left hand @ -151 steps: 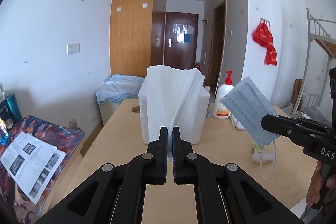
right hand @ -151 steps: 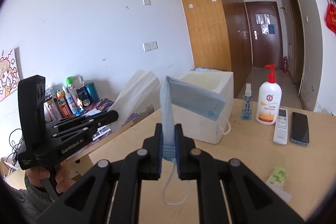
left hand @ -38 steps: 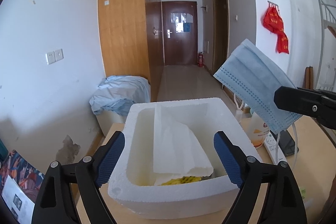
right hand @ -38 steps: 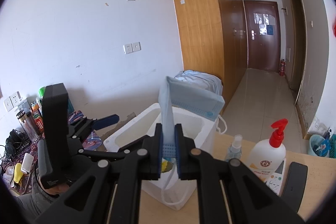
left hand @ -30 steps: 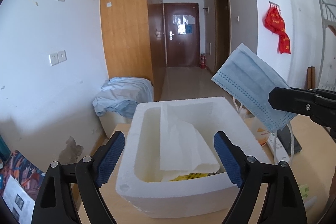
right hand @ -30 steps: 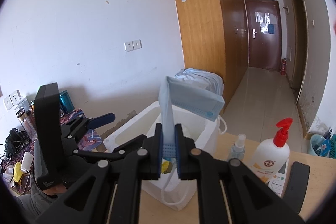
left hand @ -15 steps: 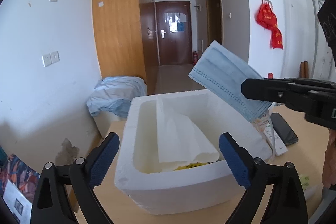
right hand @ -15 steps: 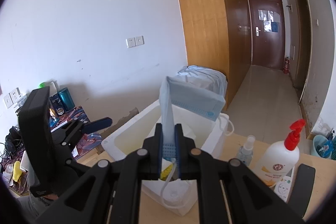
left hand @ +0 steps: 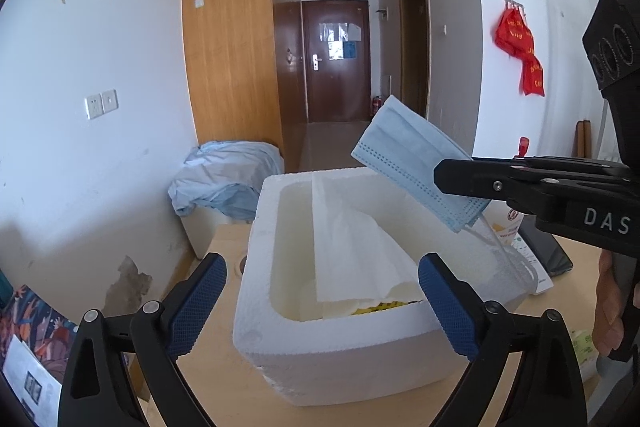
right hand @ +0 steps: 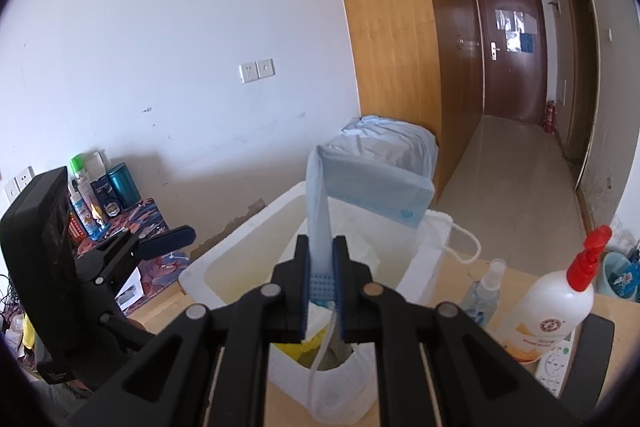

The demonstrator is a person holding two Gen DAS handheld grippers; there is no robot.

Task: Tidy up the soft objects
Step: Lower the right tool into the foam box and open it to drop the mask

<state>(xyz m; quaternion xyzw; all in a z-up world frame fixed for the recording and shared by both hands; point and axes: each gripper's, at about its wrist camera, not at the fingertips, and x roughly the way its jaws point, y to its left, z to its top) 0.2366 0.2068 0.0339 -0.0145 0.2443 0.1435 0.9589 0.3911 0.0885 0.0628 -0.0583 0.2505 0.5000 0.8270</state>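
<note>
A white foam box point(left hand: 352, 359) stands on the wooden table, also in the right wrist view point(right hand: 224, 259). A white tissue point(left hand: 352, 251) lies inside it over something yellow. My left gripper point(left hand: 322, 301) is open and empty, its fingers on either side of the box's near wall. My right gripper point(right hand: 321, 267) is shut on a blue face mask point(right hand: 376, 191). In the left wrist view the mask point(left hand: 412, 159) hangs over the box's right rim, its ear loop draped down the outside of the box.
A pump bottle point(right hand: 556, 307), a small spray bottle point(right hand: 484, 295), a remote and a dark phone point(left hand: 548, 255) lie on the table right of the box. A bin with blue cloth point(left hand: 228, 179) stands behind. Bottles point(right hand: 88, 199) crowd a low surface at left.
The left gripper released the tissue into the box and opened. The right gripper carried the mask left, to above the box's rim.
</note>
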